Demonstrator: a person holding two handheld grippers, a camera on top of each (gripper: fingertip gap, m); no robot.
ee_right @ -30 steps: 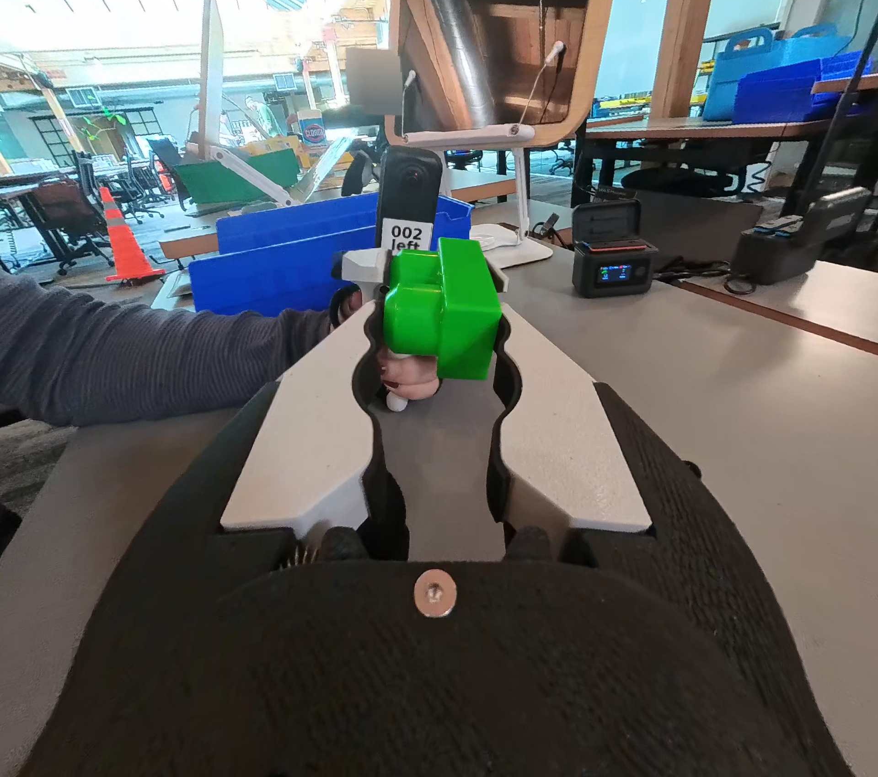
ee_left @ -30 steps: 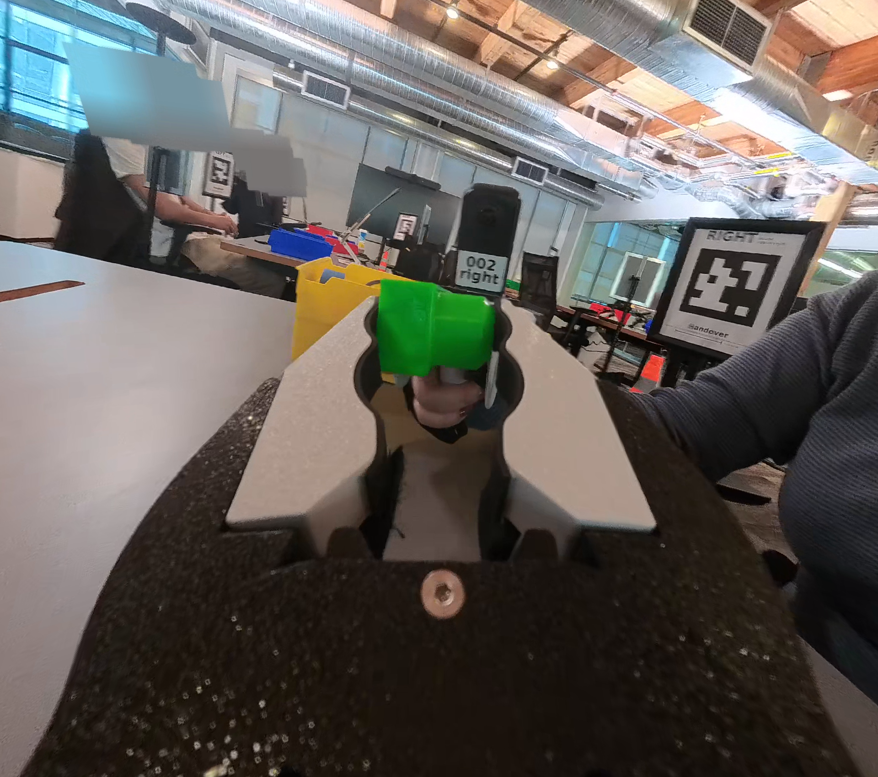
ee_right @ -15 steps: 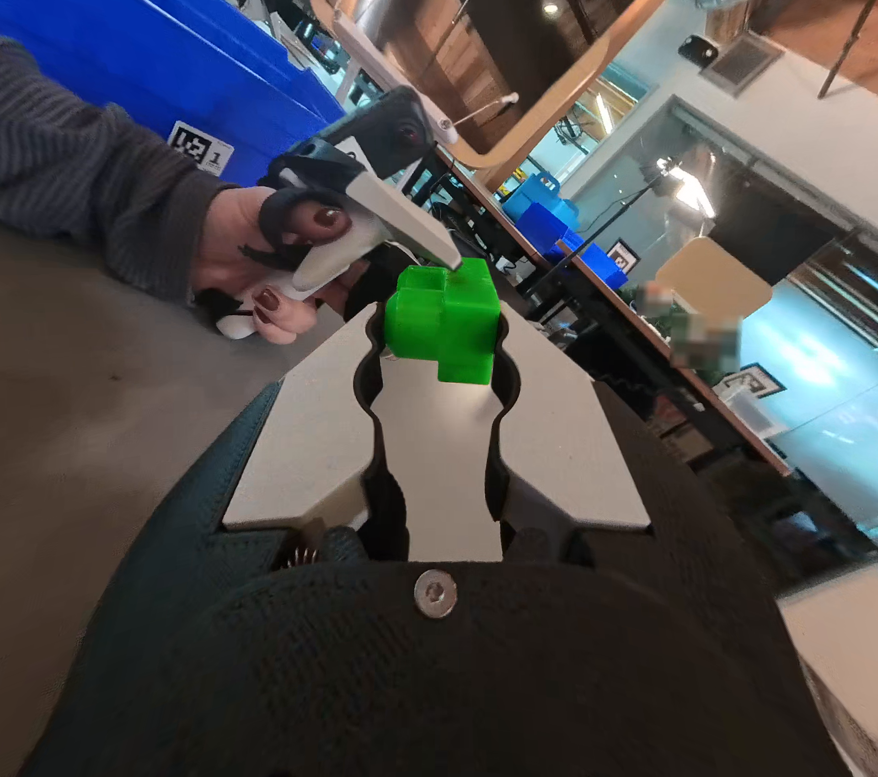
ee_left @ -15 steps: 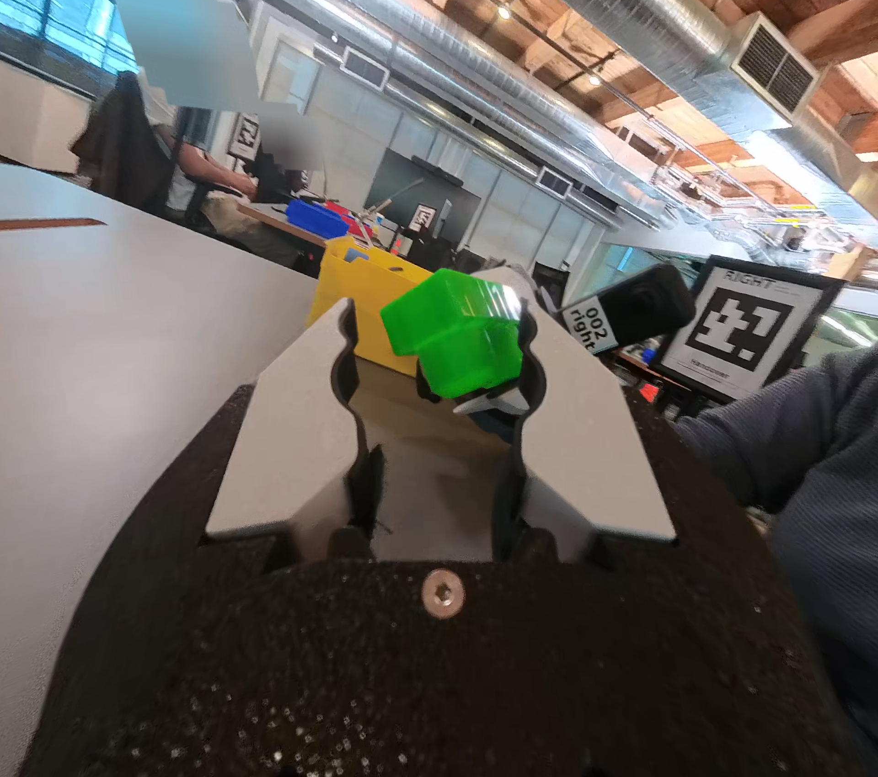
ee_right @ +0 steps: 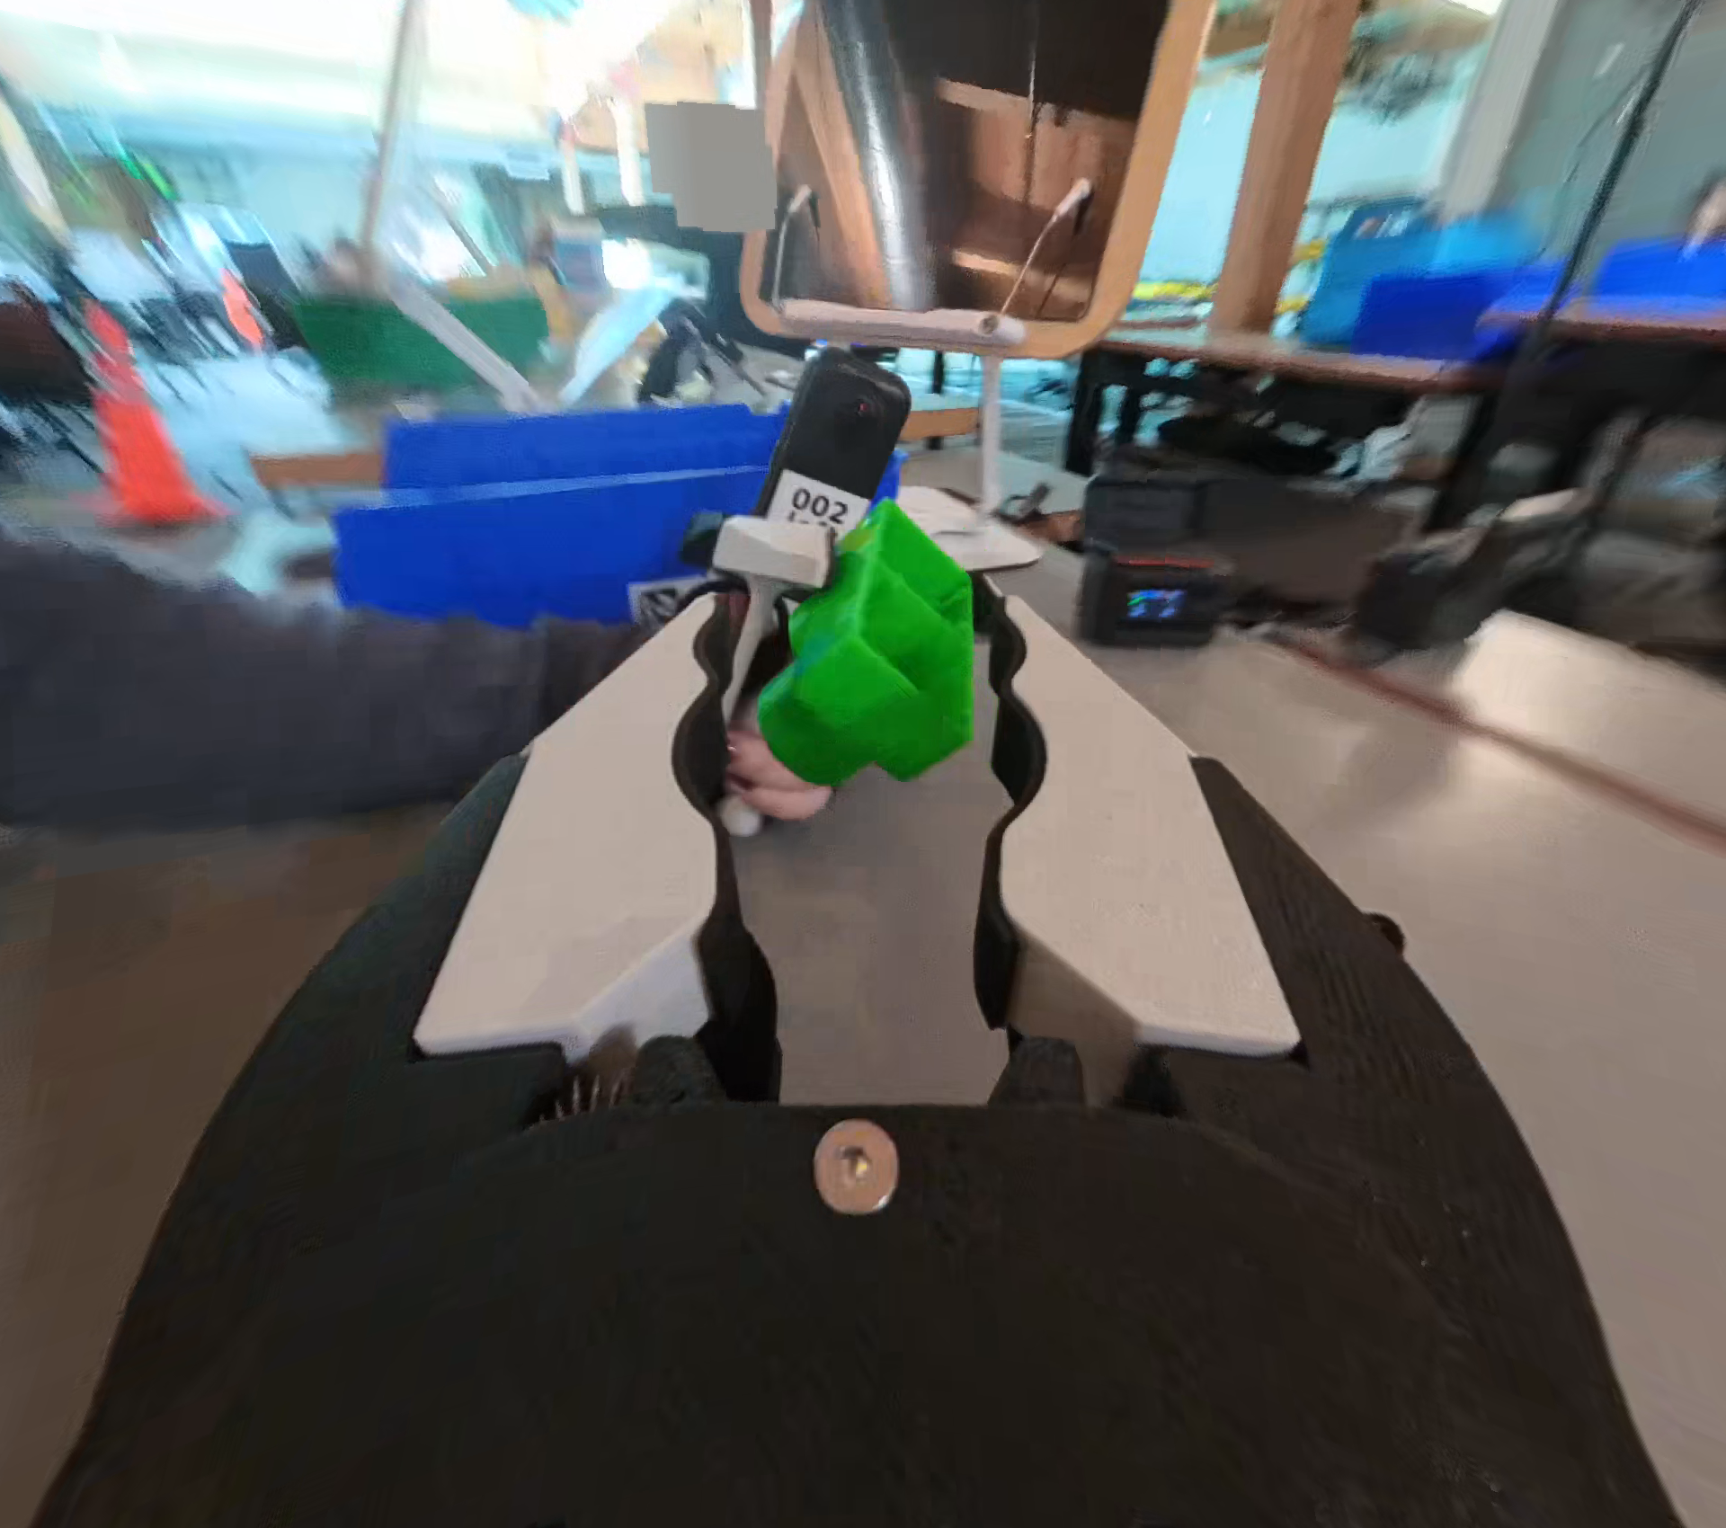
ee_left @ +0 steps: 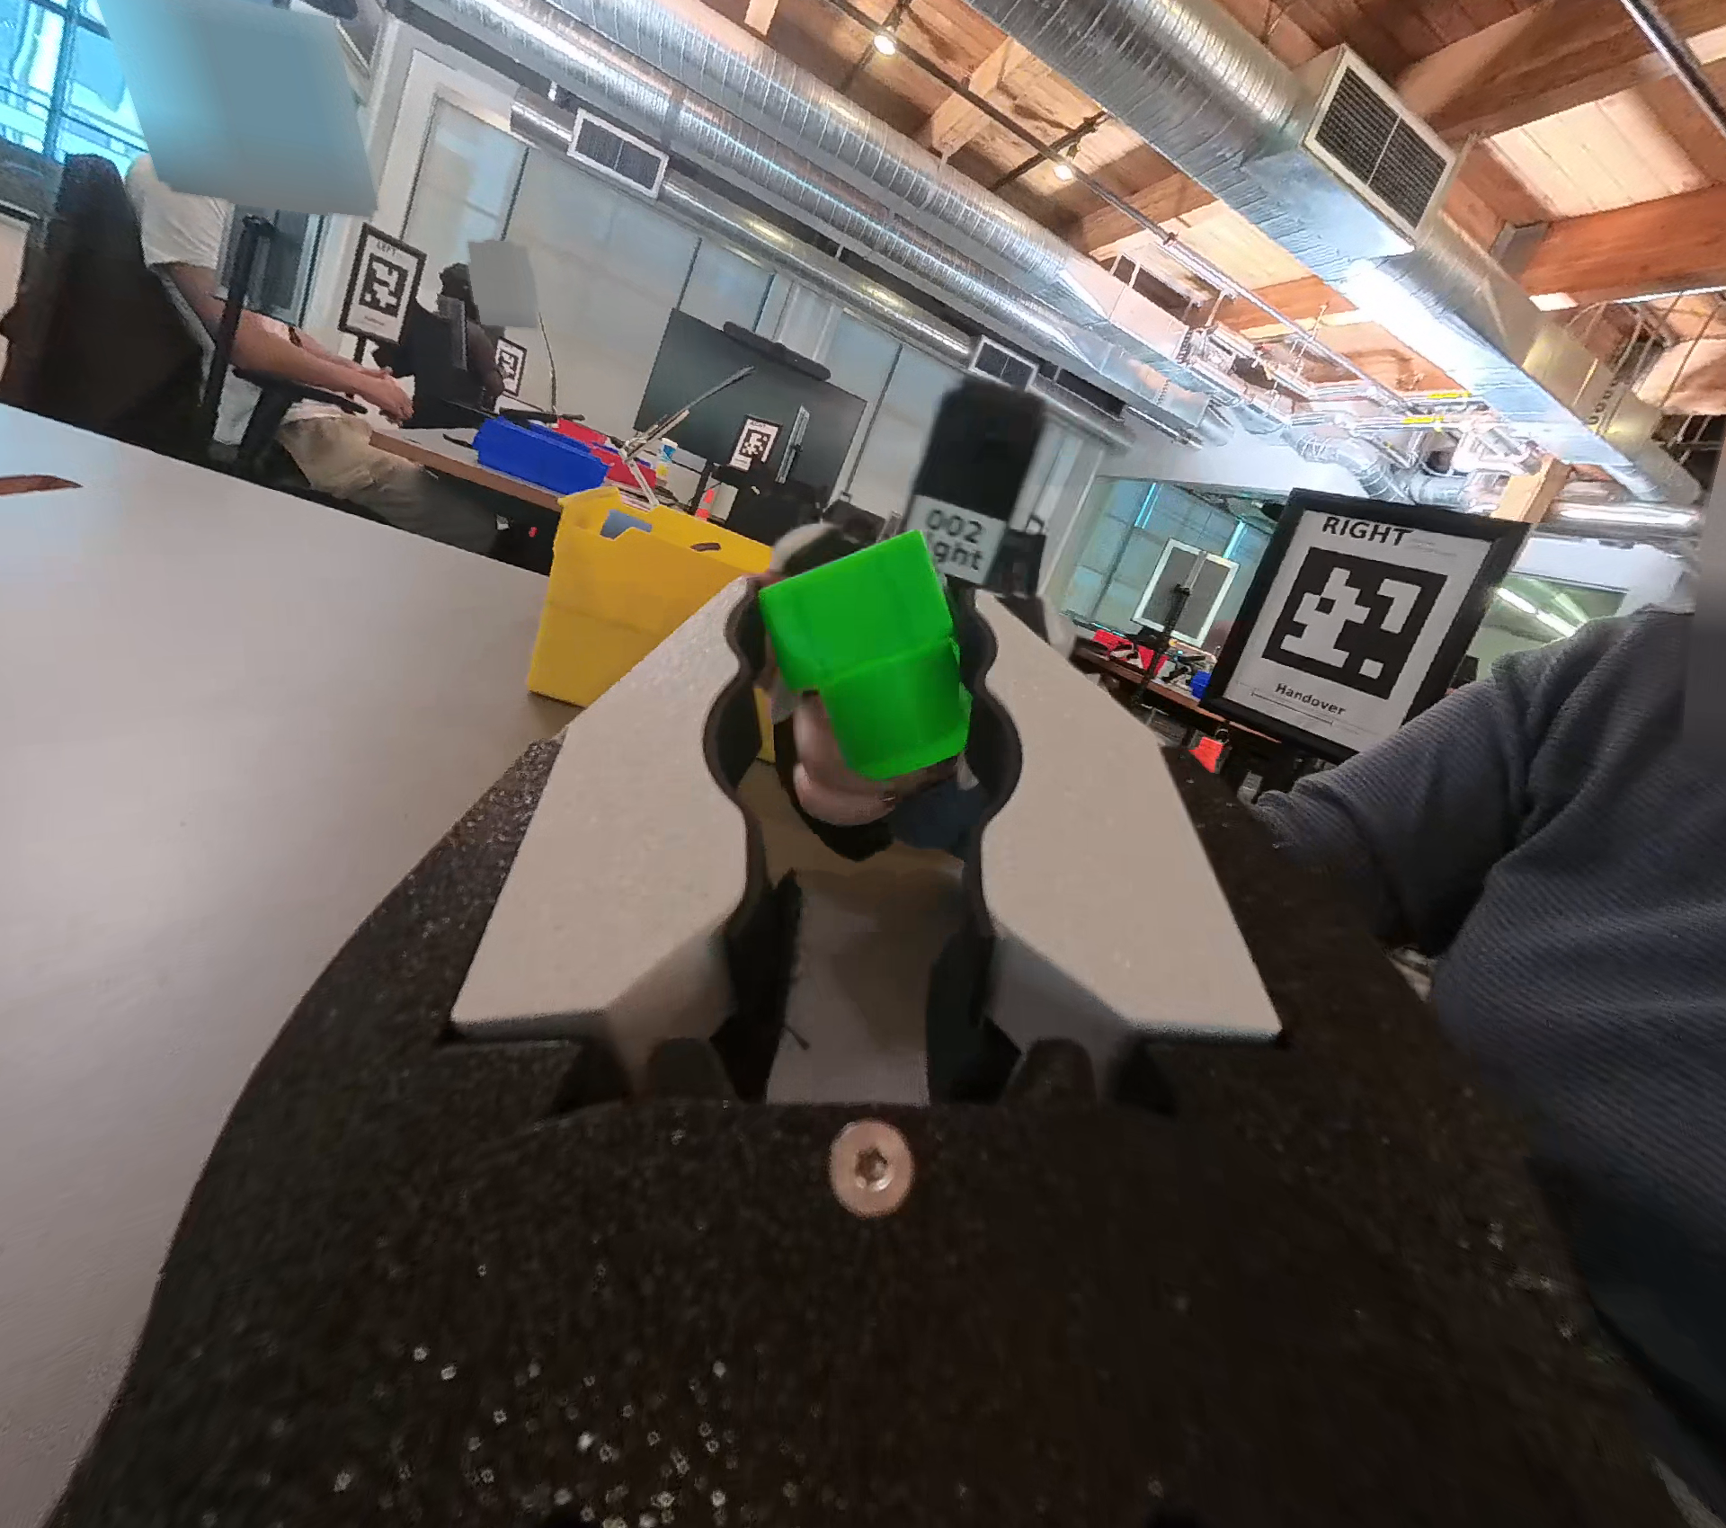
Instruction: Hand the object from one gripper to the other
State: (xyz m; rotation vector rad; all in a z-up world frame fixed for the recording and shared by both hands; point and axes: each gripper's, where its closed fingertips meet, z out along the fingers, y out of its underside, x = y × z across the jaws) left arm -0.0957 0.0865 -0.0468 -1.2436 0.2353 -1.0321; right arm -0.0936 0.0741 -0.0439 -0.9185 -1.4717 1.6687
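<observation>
A green stepped block [ee_left: 869, 671] sits between the fingertips of my left gripper [ee_left: 864, 629], which is shut on it above the grey table [ee_left: 233, 736]. The right gripper's black camera body [ee_left: 981, 456] shows just behind the block. In the right wrist view the block [ee_right: 878, 689] hangs tilted between the fingers of my right gripper [ee_right: 850, 643]. These stand open, with a gap on each side of the block. One white finger [ee_right: 752, 643] of the left gripper lies against the block's left side.
A yellow bin [ee_left: 616, 596] stands on the table behind the grippers. A framed marker board [ee_left: 1354, 615] stands at the right, beside a person's grey sleeve [ee_left: 1541, 876]. Blue bins [ee_right: 523, 540] and a small black case [ee_right: 1153, 596] stand farther back. Both grippers' tips are close together, under 4 cm apart.
Half a second ago the right gripper held the block, tilted away from the open left gripper. Now both grippers face each other again, the left has closed on the block and the right has loosened.
</observation>
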